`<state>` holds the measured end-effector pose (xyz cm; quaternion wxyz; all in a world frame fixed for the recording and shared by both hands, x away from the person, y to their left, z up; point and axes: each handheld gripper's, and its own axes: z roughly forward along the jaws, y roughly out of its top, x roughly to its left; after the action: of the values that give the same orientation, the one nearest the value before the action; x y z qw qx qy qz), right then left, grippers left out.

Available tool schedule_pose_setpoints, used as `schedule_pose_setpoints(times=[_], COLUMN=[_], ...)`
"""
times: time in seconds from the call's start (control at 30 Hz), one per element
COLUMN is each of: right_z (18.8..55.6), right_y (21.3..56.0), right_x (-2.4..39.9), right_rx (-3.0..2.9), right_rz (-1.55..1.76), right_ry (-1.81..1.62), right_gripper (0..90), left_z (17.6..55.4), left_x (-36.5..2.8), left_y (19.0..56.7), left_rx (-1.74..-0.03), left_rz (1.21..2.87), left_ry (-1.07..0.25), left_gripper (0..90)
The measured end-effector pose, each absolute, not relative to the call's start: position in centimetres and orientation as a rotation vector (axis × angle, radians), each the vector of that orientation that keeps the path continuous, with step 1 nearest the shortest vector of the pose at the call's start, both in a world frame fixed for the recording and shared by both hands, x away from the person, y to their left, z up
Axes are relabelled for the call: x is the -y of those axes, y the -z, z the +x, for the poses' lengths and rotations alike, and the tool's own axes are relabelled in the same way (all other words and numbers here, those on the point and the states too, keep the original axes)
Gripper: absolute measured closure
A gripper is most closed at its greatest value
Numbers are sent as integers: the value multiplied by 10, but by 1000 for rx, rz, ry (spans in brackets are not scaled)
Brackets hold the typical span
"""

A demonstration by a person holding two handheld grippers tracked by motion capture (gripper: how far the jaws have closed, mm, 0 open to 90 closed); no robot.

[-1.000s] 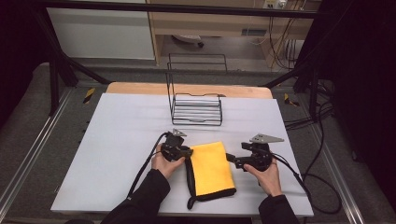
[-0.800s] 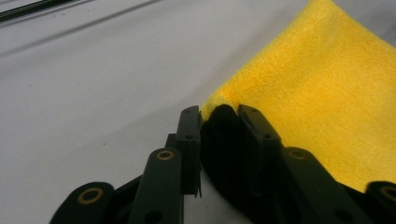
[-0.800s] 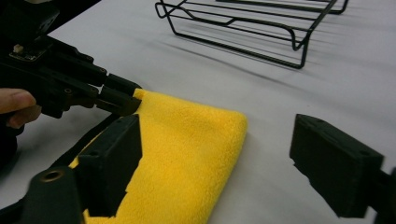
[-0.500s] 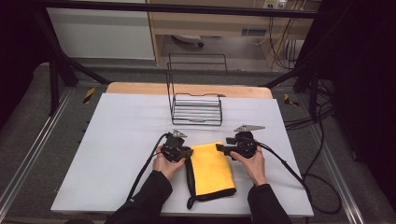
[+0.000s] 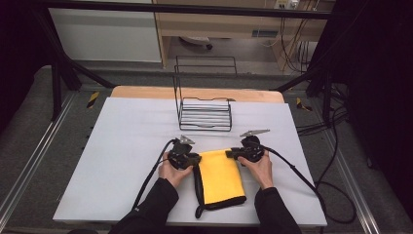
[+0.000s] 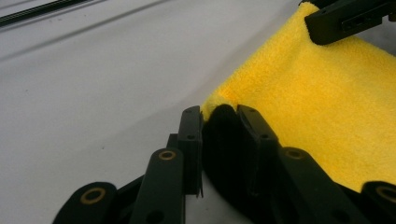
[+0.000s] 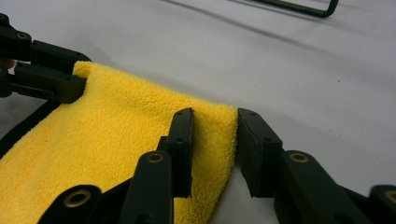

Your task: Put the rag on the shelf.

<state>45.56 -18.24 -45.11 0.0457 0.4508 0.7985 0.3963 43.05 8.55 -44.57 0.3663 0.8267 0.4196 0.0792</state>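
Risk 1: the right tool [image 5: 233, 154] had just been closing on the far right corner of the yellow cloth [image 5: 221, 175], but a gap showed beside 1 jaw in the right gripper view, so I judged the pinch shallow; a lift could shed that corner. Risk 2: the left tool [image 5: 195, 159], clenched on the far left corner where black edging folds under, might drag the black layer unevenly. The cloth lay flat on the surface [image 5: 126, 146], just nearer the person than the wire rack [image 5: 204, 114]. It looked fluffy, folded, black-trimmed.
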Motion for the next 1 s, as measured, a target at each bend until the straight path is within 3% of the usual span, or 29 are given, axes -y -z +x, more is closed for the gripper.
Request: schedule_pose_setpoints(times=[0.37, 1.0], right_z=[454, 420], right_y=[448, 404], right_x=[183, 196], right_rx=[-2468, -2298], right_rz=[1426, 1335], right_ry=[-1212, -1397], right_gripper=[821, 834], left_z=[433, 415], left_x=[-88, -93], left_y=[444, 412], left_rx=[-1092, -1024], left_rz=[2107, 1964], left_ry=[-160, -215], left_gripper=[767, 783])
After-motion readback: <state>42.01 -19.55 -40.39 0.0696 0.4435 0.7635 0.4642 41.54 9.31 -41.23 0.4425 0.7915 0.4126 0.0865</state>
